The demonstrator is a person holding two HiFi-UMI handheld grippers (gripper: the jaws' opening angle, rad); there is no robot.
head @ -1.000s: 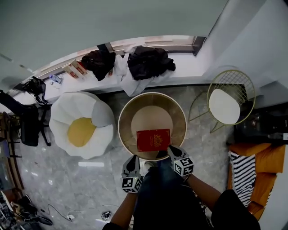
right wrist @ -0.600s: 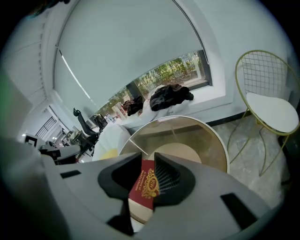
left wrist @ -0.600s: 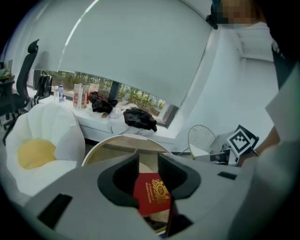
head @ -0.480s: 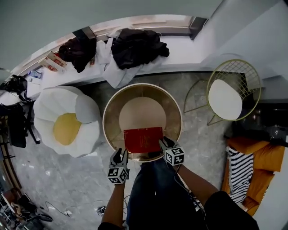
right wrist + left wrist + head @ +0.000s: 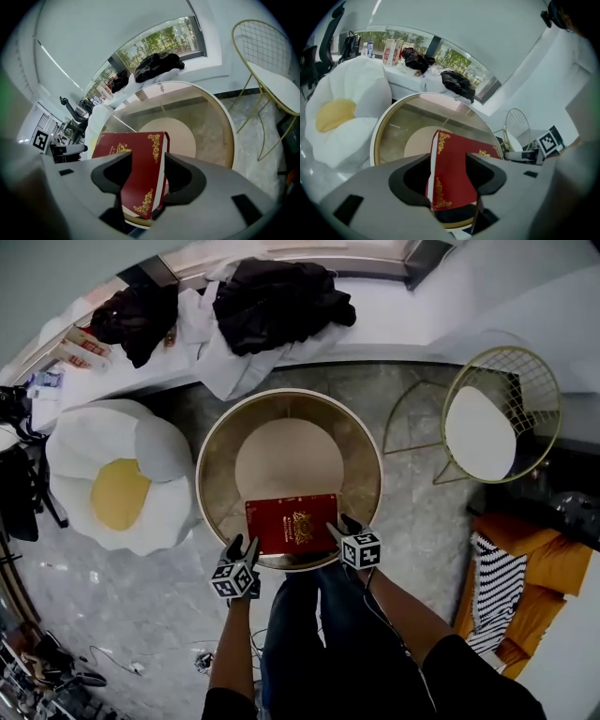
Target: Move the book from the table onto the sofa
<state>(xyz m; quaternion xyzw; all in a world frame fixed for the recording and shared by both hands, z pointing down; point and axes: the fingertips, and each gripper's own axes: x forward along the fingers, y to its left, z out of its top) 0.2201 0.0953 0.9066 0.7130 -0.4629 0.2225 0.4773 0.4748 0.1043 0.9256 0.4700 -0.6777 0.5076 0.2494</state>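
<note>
A red book with gold ornaments (image 5: 292, 523) lies flat near the front edge of the round glass table (image 5: 201, 479). My left gripper (image 5: 242, 547) is at the book's left front corner and my right gripper (image 5: 342, 524) at its right edge. In the left gripper view the book (image 5: 452, 154) reaches in between the jaws of the left gripper (image 5: 448, 161). In the right gripper view the book (image 5: 136, 154) likewise lies between the jaws of the right gripper (image 5: 146, 161). Both pairs of jaws have just been opening and stand wide, the pads off the cover.
A white and yellow egg-shaped seat (image 5: 117, 488) stands left of the table. An orange sofa with a striped cushion (image 5: 525, 592) is at the right. A gold wire chair (image 5: 502, 423) stands behind it. Dark clothes (image 5: 277, 301) lie on the window ledge. The person's legs (image 5: 319, 634) touch the table's front.
Both grippers have come down from in front of the body to the book's left and right sides. Their jaws, shut a second ago, now stand open round the book's edges.
</note>
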